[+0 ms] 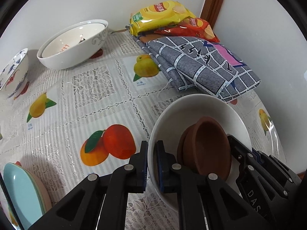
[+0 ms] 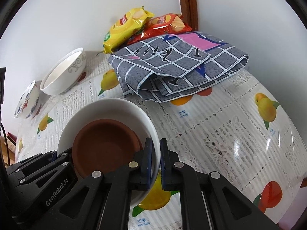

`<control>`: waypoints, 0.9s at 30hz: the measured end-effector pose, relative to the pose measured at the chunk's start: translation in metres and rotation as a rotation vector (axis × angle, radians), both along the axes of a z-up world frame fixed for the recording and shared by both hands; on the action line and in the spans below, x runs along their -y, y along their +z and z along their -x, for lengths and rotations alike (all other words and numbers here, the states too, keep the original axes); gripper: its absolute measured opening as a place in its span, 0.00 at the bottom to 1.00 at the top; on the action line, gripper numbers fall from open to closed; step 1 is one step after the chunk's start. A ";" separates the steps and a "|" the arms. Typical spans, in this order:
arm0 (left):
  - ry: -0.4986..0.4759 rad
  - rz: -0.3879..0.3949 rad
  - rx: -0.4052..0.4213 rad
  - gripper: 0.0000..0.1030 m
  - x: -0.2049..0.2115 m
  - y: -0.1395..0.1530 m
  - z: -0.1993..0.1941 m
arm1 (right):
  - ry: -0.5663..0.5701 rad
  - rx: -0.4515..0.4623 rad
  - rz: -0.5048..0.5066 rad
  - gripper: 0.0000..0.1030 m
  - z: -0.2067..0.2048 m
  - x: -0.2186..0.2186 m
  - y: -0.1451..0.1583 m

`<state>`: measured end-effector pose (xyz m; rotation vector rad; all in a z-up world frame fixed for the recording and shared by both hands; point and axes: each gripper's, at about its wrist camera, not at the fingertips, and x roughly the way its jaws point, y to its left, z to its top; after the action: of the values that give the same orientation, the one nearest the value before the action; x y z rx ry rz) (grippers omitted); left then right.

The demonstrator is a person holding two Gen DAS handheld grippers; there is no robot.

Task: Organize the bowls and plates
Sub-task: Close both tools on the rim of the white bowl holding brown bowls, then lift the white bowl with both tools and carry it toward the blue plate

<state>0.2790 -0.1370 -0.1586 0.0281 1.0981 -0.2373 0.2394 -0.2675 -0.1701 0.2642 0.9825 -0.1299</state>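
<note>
A white bowl (image 1: 195, 107) (image 2: 107, 107) holds stacked brown saucers (image 1: 209, 143) (image 2: 103, 143) and is held tilted above the table. My left gripper (image 1: 151, 163) is shut on the bowl's left rim. My right gripper (image 2: 156, 161) is shut on its right rim; it also shows in the left wrist view (image 1: 249, 159). A large white patterned bowl (image 1: 73, 44) (image 2: 63, 71) with another nested inside stands at the back by the wall. A blue-and-red painted bowl (image 1: 13, 74) (image 2: 26, 101) stands left of it. Light blue and pink plates (image 1: 25, 191) are stacked at front left.
A folded grey checked cloth (image 1: 201, 67) (image 2: 178, 69) lies at the back right. Yellow (image 1: 159, 15) (image 2: 126, 26) and red (image 1: 193, 28) (image 2: 165, 25) crisp bags lie behind it by the wall corner. A fruit-print tablecloth (image 1: 96, 99) (image 2: 230, 134) covers the table.
</note>
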 end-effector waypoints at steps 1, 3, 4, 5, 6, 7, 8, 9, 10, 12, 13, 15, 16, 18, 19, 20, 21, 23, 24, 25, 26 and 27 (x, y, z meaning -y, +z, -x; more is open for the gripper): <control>0.001 0.001 0.003 0.09 -0.001 0.001 0.001 | -0.001 0.002 -0.003 0.07 0.000 0.000 0.002; 0.004 0.000 0.010 0.09 -0.004 0.004 0.003 | 0.000 0.010 -0.007 0.07 0.002 -0.002 0.005; 0.005 -0.001 0.012 0.09 -0.005 0.005 0.003 | 0.002 0.012 -0.008 0.07 0.002 -0.004 0.007; 0.008 0.000 0.014 0.09 -0.007 0.006 0.005 | 0.003 0.013 -0.009 0.07 0.003 -0.005 0.009; 0.012 0.003 0.014 0.09 -0.010 0.007 0.006 | 0.005 0.015 -0.011 0.07 0.003 -0.006 0.010; 0.015 0.006 0.016 0.09 -0.013 0.009 0.008 | 0.008 0.017 -0.013 0.07 0.004 -0.008 0.012; 0.018 0.009 0.018 0.09 -0.016 0.010 0.009 | 0.011 0.020 -0.014 0.07 0.005 -0.010 0.014; 0.022 0.011 0.020 0.09 -0.019 0.011 0.010 | 0.014 0.023 -0.013 0.07 0.005 -0.012 0.016; 0.026 0.012 0.022 0.09 -0.022 0.013 0.011 | 0.017 0.026 -0.013 0.07 0.006 -0.015 0.018; 0.036 0.009 0.028 0.09 -0.030 0.017 0.013 | 0.035 0.033 -0.010 0.07 0.007 -0.022 0.022; 0.041 0.007 0.032 0.09 -0.034 0.019 0.014 | 0.041 0.036 -0.013 0.07 0.008 -0.025 0.024; 0.048 0.003 0.038 0.09 -0.040 0.023 0.017 | 0.050 0.041 -0.014 0.07 0.009 -0.032 0.027; 0.052 0.003 0.042 0.09 -0.043 0.025 0.018 | 0.054 0.044 -0.014 0.07 0.010 -0.035 0.029; 0.064 0.003 0.050 0.09 -0.051 0.029 0.021 | 0.063 0.053 -0.020 0.07 0.011 -0.042 0.033; 0.069 0.003 0.053 0.09 -0.054 0.031 0.023 | 0.067 0.056 -0.020 0.07 0.012 -0.044 0.035; 0.076 0.002 0.055 0.09 -0.058 0.033 0.024 | 0.074 0.059 -0.021 0.07 0.012 -0.048 0.037; 0.083 0.000 0.058 0.09 -0.063 0.035 0.026 | 0.079 0.061 -0.024 0.07 0.013 -0.051 0.038; 0.094 -0.001 0.062 0.09 -0.068 0.038 0.028 | 0.090 0.065 -0.031 0.07 0.014 -0.057 0.041; 0.102 -0.001 0.065 0.09 -0.072 0.039 0.029 | 0.096 0.068 -0.032 0.07 0.015 -0.061 0.043; 0.109 -0.001 0.068 0.09 -0.076 0.041 0.031 | 0.099 0.070 -0.033 0.07 0.015 -0.063 0.044; 0.114 -0.001 0.070 0.09 -0.079 0.042 0.032 | 0.105 0.072 -0.035 0.07 0.016 -0.067 0.046; 0.121 -0.001 0.072 0.09 -0.082 0.044 0.034 | 0.109 0.075 -0.038 0.07 0.017 -0.070 0.047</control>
<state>0.2452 -0.0546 -0.1148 -0.0291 1.0245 -0.1262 0.2228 -0.1977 -0.1229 0.2481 0.9238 -0.0022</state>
